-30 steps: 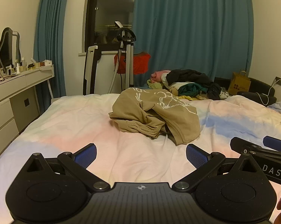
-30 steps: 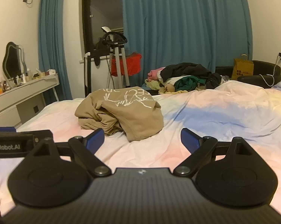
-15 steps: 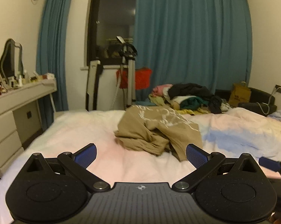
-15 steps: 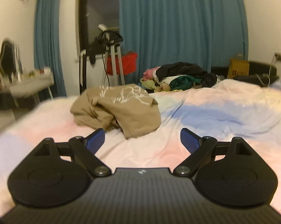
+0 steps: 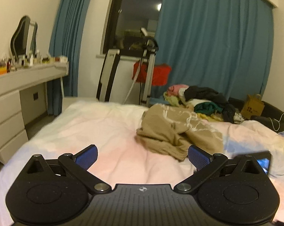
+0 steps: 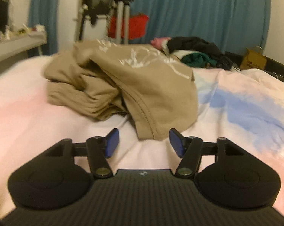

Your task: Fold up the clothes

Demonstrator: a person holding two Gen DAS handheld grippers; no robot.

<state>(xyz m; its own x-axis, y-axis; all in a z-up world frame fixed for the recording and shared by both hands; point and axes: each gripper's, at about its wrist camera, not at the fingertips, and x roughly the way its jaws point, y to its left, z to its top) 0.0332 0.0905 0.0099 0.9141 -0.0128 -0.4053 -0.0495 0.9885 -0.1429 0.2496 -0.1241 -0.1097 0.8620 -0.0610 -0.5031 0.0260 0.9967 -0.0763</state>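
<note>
Tan cotton garment with a white line print (image 6: 123, 79), crumpled in a heap on a pastel pink, white and blue bedcover (image 5: 108, 131).

Right gripper (image 6: 144, 141) sits low over the bedcover with its blue-padded fingers spread apart, clamping nothing; the garment's nearest hem lies just beyond and between the two pads, not touching either. Left gripper (image 5: 142, 155) hovers further back, its blue pads set wide apart with nothing between them, the garment ahead and to the right of centre in its view. Beyond the bed lie a mixed pile of dark, green and pink clothes (image 5: 202, 101), teal curtains (image 5: 213, 43) and a white dressing table (image 5: 27, 81).
</note>
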